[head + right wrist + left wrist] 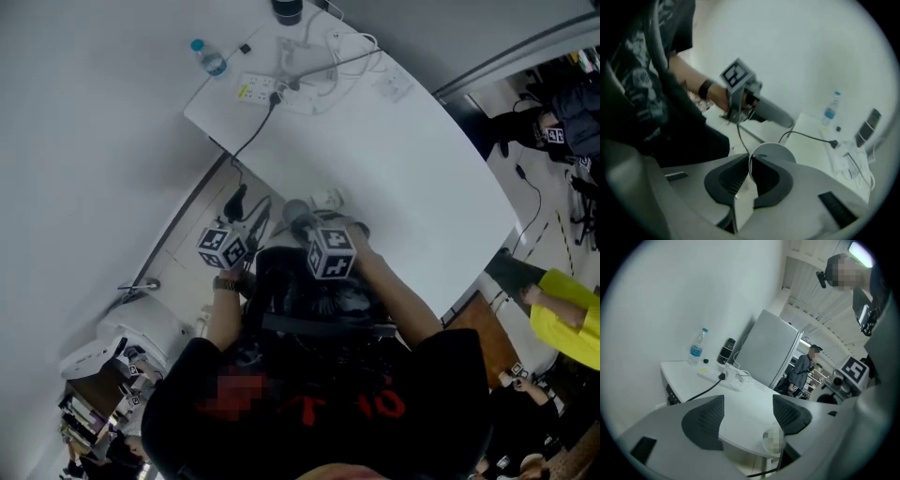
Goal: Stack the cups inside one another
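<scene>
Cup (774, 152) in right hand-held gripper (750, 165)

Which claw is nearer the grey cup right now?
Right. The right claw is shut on the wall of the grey cup; the left claw is open and empty, apart from it, to its left in the head view.
</scene>
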### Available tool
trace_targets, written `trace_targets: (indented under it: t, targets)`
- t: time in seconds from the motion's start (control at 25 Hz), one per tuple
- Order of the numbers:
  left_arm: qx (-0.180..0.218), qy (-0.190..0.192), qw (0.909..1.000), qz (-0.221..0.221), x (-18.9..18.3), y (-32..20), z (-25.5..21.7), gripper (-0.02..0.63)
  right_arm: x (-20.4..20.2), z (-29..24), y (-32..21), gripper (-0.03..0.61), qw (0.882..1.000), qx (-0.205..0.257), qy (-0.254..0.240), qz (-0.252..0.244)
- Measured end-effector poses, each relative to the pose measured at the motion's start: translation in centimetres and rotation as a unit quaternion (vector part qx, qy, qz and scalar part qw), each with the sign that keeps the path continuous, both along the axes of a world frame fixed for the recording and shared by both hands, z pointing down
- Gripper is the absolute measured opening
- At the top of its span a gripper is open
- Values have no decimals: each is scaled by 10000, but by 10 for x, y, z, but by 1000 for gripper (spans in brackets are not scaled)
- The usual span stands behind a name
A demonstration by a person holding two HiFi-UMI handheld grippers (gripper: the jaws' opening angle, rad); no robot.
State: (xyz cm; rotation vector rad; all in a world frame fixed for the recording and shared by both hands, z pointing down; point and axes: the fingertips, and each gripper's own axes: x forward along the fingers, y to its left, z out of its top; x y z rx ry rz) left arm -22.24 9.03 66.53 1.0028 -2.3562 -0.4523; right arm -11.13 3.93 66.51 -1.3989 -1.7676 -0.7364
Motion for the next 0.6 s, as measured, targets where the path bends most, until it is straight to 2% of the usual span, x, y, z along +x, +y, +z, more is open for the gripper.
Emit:
trace_targets:
  t: [0.04, 0.12, 0.24, 0.48, 0.6]
  targets:
    - [6, -21, 10000, -91, 2, 10, -1, 327, 9, 11, 4, 28, 9978, 469, 22, -476]
    - [25, -40, 9997, -250, 9, 25, -2, 327, 24, 32, -4, 28, 9832, 1361, 45, -1212]
    - [88, -24, 9992, -394, 22, 32, -1, 327, 34, 55, -38, 28, 9548, 2437, 164, -1692]
    - [149, -10, 9995, -294, 37, 27, 2, 327, 38, 81, -106, 28, 8967, 4102, 253, -1642]
    - [182, -48, 9997, -162, 35, 18, 0, 327, 32, 93, -133, 28, 8801, 4544, 242, -1357]
